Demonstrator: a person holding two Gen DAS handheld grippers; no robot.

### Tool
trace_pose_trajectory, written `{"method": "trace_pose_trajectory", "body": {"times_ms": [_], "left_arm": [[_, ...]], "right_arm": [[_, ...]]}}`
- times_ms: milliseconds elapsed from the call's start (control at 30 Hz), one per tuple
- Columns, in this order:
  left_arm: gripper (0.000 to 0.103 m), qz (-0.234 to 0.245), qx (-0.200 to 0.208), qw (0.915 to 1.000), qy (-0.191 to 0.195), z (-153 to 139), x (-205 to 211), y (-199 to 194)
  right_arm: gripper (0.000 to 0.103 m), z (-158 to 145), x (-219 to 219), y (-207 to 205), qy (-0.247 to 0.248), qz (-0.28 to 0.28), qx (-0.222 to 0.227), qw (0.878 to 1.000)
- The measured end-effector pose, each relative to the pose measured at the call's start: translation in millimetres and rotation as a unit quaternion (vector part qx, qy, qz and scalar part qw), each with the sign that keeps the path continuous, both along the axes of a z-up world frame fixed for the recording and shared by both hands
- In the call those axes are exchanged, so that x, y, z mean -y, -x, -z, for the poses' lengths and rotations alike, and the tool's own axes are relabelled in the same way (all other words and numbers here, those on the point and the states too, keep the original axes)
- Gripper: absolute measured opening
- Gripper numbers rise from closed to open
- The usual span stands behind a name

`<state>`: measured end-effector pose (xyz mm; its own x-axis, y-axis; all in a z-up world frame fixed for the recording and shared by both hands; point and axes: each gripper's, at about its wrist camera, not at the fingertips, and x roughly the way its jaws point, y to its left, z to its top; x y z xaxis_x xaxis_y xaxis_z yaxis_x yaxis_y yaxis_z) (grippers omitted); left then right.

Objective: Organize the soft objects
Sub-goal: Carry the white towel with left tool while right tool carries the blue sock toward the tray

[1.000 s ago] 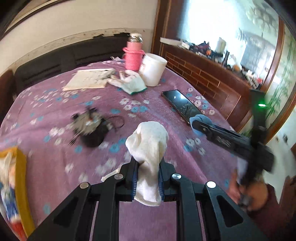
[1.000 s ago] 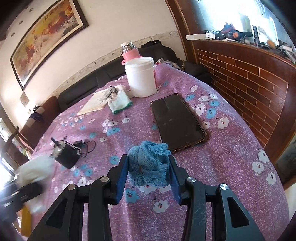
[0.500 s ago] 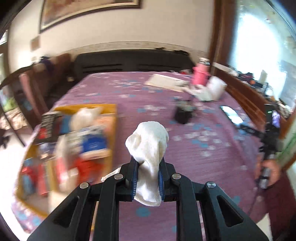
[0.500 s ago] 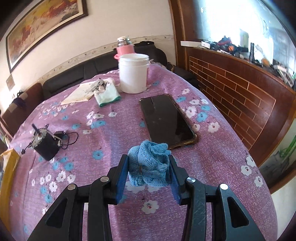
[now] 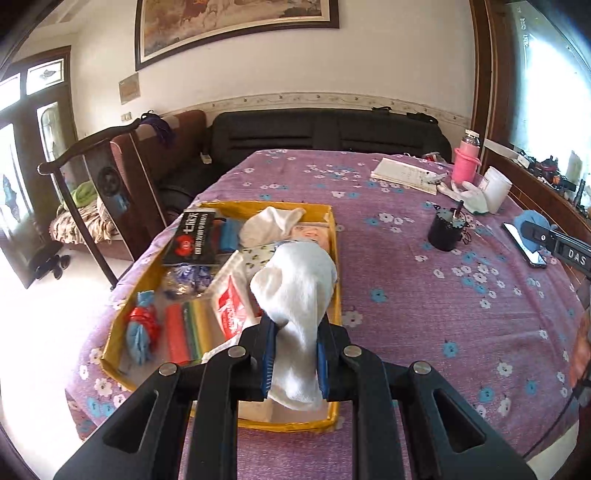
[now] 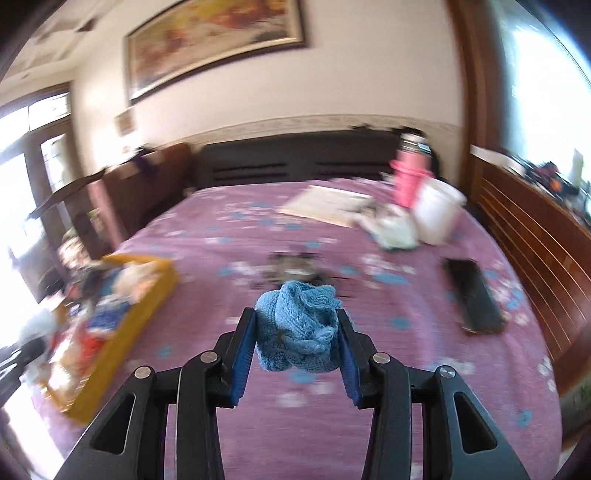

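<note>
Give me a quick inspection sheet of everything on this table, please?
Surface: purple floral tablecloth.
Job's things: white sock in left claw; blue knitted cloth in right claw; yellow tray holding socks and packets.
Clutter: phone, white tub, pink flask, booklet, black cup.
Grippers: both shut on cloth.
Cables: thin wire by the black cup.
Surroundings: black sofa, framed painting.

Bright daylight, blown-out window (image 5: 546, 74) glare, sharp left wrist view, motion-blurred right wrist view, fisheye-bent dark corners
</note>
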<state>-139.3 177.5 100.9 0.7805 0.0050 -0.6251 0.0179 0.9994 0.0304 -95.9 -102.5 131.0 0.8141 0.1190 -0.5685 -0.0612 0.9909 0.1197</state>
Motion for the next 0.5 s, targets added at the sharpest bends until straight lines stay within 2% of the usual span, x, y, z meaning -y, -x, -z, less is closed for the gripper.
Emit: {"method": "trace_pose_trajectory", "body": {"times_ms": [200, 500], "left_arm": [[0.018, -0.01, -0.001, 0.9999, 0.003, 3, -11, 2], [0.018, -0.035, -0.011, 0.9991, 0.021, 13, -43, -1]], "right_arm": [[0.045, -6, -72, 6, 0.007, -0.083, 0.002, 0.997], [0.045, -3, -126, 3, 0.012, -0.13, -0.009, 0.991]]}}
